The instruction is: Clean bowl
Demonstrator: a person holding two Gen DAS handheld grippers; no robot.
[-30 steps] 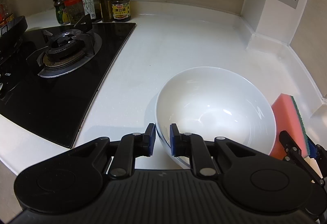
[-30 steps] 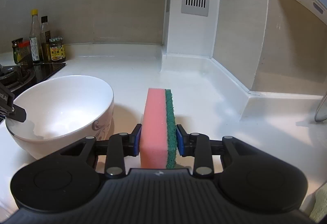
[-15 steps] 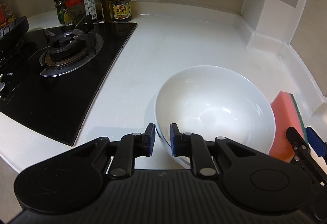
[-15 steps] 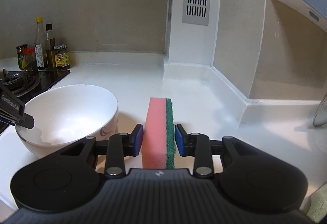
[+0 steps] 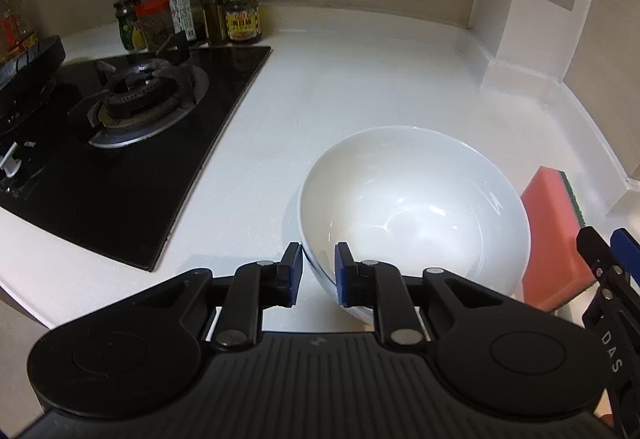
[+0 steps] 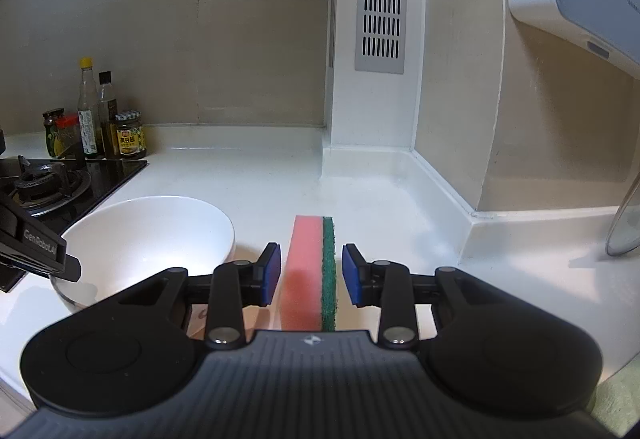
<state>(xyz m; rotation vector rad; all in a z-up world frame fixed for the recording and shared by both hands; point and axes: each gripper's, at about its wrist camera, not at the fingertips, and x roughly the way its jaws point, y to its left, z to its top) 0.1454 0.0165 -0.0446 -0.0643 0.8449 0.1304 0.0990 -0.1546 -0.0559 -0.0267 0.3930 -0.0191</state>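
Note:
A white bowl (image 5: 412, 211) stands on the white counter; it also shows in the right wrist view (image 6: 148, 239). My left gripper (image 5: 318, 273) straddles the bowl's near rim, jaws a little apart, with small gaps to the rim on each side. A pink sponge with a green scouring side (image 6: 310, 271) stands on edge just right of the bowl, also seen in the left wrist view (image 5: 556, 239). My right gripper (image 6: 310, 273) is open around the sponge, with a gap on each side.
A black gas hob (image 5: 120, 143) lies to the left. Sauce bottles and jars (image 5: 200, 19) stand at the back wall. A white vented column (image 6: 376, 39) rises at the back right. A glass lid (image 6: 624, 223) leans at the far right.
My right gripper has opened and let go of the sponge, which now stands free on the counter. The right gripper has drawn back and tilted up. The left gripper and bowl have stayed put.

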